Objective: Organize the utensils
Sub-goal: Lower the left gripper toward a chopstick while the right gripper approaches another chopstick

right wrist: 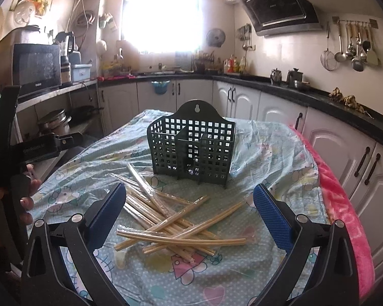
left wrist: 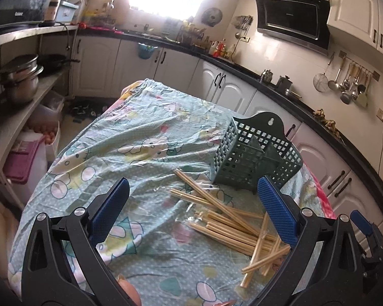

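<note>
On the cloth-covered bench (right wrist: 280,153) a loose pile of wrapped chopsticks (right wrist: 176,224) lies crossed just in front of the upright green slotted holder (right wrist: 191,150); left hand-held gripper (left wrist: 194,201) hovers wide, holding nothing; right hand-held gripper (right wrist: 190,199) likewise wide and empty, above the pile.

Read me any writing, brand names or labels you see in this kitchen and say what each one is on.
Microwave: white brand word below the door, too blurred to read.
Range hood: small logo on the glass, too small to read.
Left gripper body: pale printed word, blurred, unreadable.
Pink blanket: large raised letters, not legible.
Blue box: label, unreadable.
</note>
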The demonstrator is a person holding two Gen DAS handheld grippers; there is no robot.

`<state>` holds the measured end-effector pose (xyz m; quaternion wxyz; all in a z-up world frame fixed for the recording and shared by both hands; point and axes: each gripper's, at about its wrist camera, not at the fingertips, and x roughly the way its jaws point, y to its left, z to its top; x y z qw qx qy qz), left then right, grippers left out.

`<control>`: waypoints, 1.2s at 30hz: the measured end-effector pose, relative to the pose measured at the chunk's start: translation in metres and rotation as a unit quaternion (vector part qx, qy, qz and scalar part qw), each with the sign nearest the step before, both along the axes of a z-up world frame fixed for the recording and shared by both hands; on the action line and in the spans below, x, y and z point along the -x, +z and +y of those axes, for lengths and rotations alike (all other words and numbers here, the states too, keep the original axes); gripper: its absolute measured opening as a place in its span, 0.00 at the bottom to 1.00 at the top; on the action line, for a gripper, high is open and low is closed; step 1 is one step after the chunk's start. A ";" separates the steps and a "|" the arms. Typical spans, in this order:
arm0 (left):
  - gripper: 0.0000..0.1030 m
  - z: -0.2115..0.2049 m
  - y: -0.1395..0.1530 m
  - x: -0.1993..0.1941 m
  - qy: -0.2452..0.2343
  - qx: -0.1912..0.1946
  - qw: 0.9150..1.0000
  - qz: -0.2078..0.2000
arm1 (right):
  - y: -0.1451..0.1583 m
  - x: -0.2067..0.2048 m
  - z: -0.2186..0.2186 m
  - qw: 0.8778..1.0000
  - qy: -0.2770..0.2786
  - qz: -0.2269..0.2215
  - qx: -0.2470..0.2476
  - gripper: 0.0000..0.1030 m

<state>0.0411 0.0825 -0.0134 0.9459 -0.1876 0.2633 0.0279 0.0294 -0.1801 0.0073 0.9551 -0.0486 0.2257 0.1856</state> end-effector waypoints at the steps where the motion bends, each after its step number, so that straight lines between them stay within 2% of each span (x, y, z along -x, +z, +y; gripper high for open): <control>1: 0.90 0.003 0.000 -0.004 0.000 0.006 1.000 0.005 | 0.001 -0.004 0.001 1.000 0.001 0.004 0.002 0.94; 7: 0.90 0.013 -0.004 -0.033 -0.009 0.020 0.999 0.038 | 0.002 -0.030 0.001 0.999 -0.006 0.040 -0.001 0.94; 15: 0.90 0.016 -0.024 -0.081 -0.034 0.038 0.992 0.112 | 0.005 -0.063 -0.006 0.997 -0.031 0.069 -0.003 0.94; 17: 0.87 0.015 -0.030 -0.092 -0.045 0.044 0.990 0.125 | 0.004 -0.071 -0.009 0.996 -0.039 0.080 -0.002 0.94; 18: 0.83 0.014 -0.033 -0.098 -0.051 0.045 0.989 0.132 | 0.002 -0.075 -0.010 0.996 -0.042 0.085 -0.001 0.93; 22: 0.69 0.011 -0.046 -0.117 -0.067 0.051 0.984 0.159 | -0.007 -0.089 -0.015 0.992 -0.054 0.112 0.006 0.80; 24: 0.62 0.011 -0.052 -0.125 -0.072 0.057 0.981 0.171 | -0.015 -0.096 -0.017 0.990 -0.059 0.128 0.009 0.78; 31: 0.54 0.010 -0.072 -0.149 -0.084 0.087 0.970 0.211 | -0.048 -0.120 -0.030 0.977 -0.078 0.198 0.008 0.57; 36: 0.47 0.014 -0.084 -0.162 -0.077 0.111 0.963 0.235 | -0.071 -0.138 -0.034 0.965 -0.081 0.248 -0.004 0.49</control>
